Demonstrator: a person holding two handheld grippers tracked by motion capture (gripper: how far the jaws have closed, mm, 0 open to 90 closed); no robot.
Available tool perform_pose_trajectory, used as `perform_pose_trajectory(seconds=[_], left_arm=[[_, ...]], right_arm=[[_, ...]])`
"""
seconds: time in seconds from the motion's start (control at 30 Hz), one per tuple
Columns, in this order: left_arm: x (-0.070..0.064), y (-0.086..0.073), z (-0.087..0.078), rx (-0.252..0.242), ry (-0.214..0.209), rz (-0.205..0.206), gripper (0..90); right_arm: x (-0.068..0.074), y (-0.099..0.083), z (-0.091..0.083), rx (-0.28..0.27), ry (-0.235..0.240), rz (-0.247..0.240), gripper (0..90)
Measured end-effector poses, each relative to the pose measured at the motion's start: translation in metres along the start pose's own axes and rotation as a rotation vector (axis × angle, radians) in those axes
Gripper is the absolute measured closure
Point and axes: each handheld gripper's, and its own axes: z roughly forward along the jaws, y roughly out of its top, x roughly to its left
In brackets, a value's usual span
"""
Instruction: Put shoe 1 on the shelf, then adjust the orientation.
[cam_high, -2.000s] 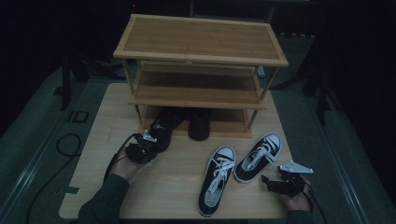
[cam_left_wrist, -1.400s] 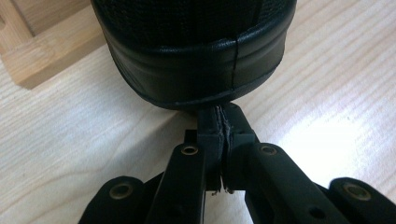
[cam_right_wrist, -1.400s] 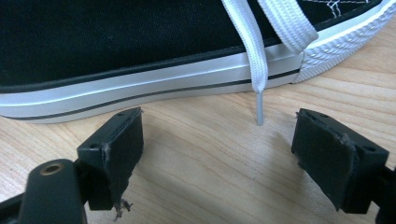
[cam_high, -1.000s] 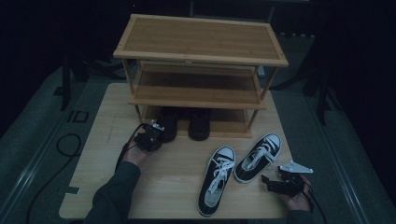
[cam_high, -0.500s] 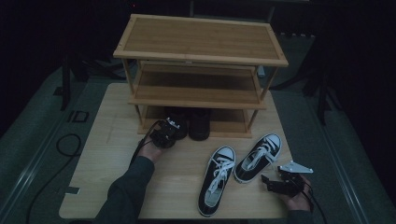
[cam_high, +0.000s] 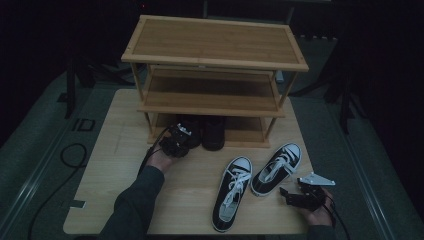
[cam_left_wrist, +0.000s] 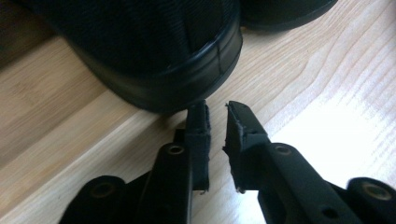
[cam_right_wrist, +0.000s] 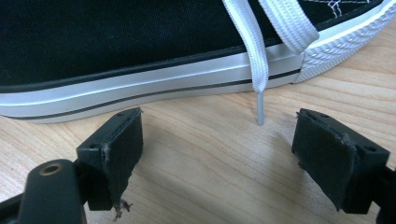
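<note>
A pair of black shoes (cam_high: 202, 131) stands under the lowest shelf of a wooden shoe rack (cam_high: 215, 42). My left gripper (cam_high: 176, 142) is at the heel of the left black shoe (cam_left_wrist: 154, 56). In the left gripper view its jaws (cam_left_wrist: 217, 112) are almost together with nothing between them, tips just short of the sole. Two black-and-white sneakers (cam_high: 232, 192) (cam_high: 276, 161) lie on the table in front. My right gripper (cam_high: 300, 195) rests beside the right sneaker. It is open (cam_right_wrist: 219, 126), facing the sneaker's side (cam_right_wrist: 140, 46), and a white lace tip (cam_right_wrist: 259, 109) hangs between the jaws.
The wooden table (cam_high: 115, 165) carries the rack at its far half. A black cable (cam_high: 75, 155) loops off the table's left side onto the dark floor. The rack's middle shelf (cam_high: 210, 97) and top shelf are bare.
My left gripper has moved forward and to the right, from the table's left part up to the black shoe under the rack. The right gripper and sneakers have stayed put.
</note>
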Motion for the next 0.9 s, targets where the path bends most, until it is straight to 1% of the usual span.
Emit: perform_pose_trajectory(seconds=[0.1, 0.17, 0.27, 0.33, 0.37, 0.53, 0.67, 0.73, 0.77, 0.83, 0.9], left_arm=[[0.005, -0.006, -0.005, -0.016, -0.014, -0.016, 74.5], [0.007, -0.010, -0.007, -0.026, -0.023, -0.016, 71.9], [0.011, -0.017, -0.011, -0.028, -0.034, -0.011, 69.6], [0.014, -0.021, -0.014, -0.035, -0.036, -0.015, 69.0], [0.015, -0.023, -0.015, -0.040, -0.039, -0.024, 68.7], [0.021, -0.034, -0.024, -0.051, -0.029, -0.028, 66.1], [0.025, -0.045, -0.034, -0.066, -0.014, -0.043, 65.4], [0.027, -0.050, -0.038, -0.078, -0.010, -0.048, 64.8], [0.028, -0.053, -0.040, -0.077, -0.010, -0.053, 64.3], [0.029, -0.056, -0.041, -0.079, -0.010, -0.061, 63.3], [0.033, -0.064, -0.040, -0.075, 0.002, -0.071, 62.9]], right_arm=[[0.000, 0.000, 0.000, 0.000, 0.000, 0.000, 16.3], [0.000, 0.000, 0.000, 0.000, 0.000, -0.001, 16.3], [0.000, 0.000, 0.000, 0.000, 0.000, 0.000, 16.3], [0.000, 0.000, 0.000, 0.000, 0.000, 0.000, 16.3], [0.000, 0.000, 0.000, 0.000, 0.000, 0.000, 16.3], [0.000, 0.000, 0.000, -0.001, -0.002, 0.001, 16.4], [0.001, 0.000, 0.000, 0.000, -0.006, 0.003, 16.3], [0.001, 0.000, 0.000, 0.000, -0.010, 0.006, 16.3], [0.001, 0.000, 0.000, 0.000, -0.012, 0.008, 16.2], [0.001, 0.000, 0.000, 0.000, -0.013, 0.009, 16.1], [0.002, 0.001, 0.001, 0.003, -0.008, 0.003, 14.5]])
